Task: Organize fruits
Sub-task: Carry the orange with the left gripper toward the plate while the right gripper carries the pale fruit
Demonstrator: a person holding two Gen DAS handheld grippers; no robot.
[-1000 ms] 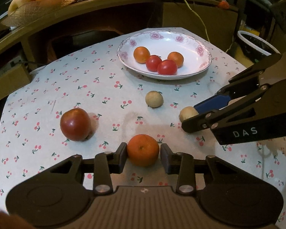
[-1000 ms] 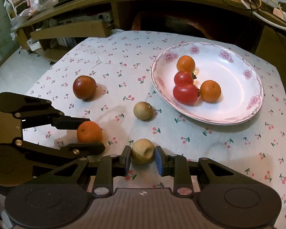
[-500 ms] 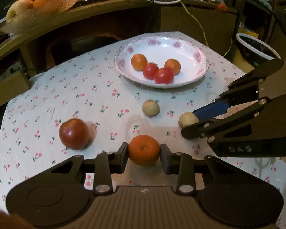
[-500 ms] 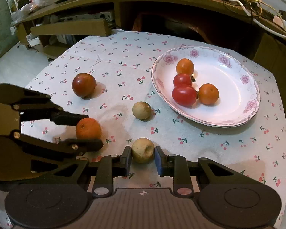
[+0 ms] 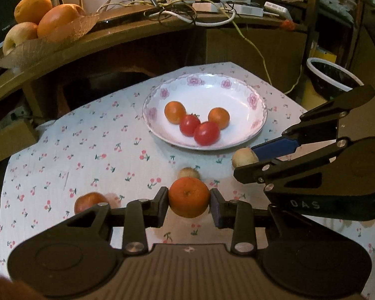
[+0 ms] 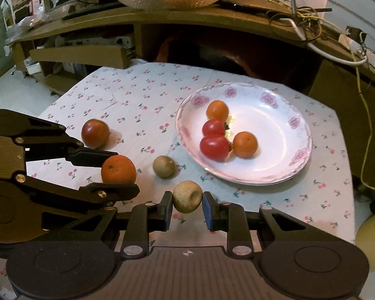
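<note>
My left gripper (image 5: 189, 205) is shut on an orange tangerine (image 5: 189, 197) and holds it above the cloth. My right gripper (image 6: 187, 206) is shut on a small tan fruit (image 6: 187, 196), also lifted. Each shows in the other view: the tangerine (image 6: 118, 169) at left, the tan fruit (image 5: 245, 157) at right. A second tan fruit (image 6: 164, 166) and a dark red apple (image 6: 95, 133) lie on the cloth. The white flowered plate (image 6: 287, 130) holds two orange fruits and two red tomatoes (image 6: 214, 148).
The table has a white cherry-print cloth (image 6: 137, 95). A wooden shelf behind carries a glass dish of oranges and apples (image 5: 45, 20) and tangled cables (image 5: 187, 12). A white-rimmed bin (image 5: 332, 77) stands at the right past the table edge.
Both grippers have lifted their fruit off the cloth and moved toward the plate. The loose tan fruit and the apple stayed where they were.
</note>
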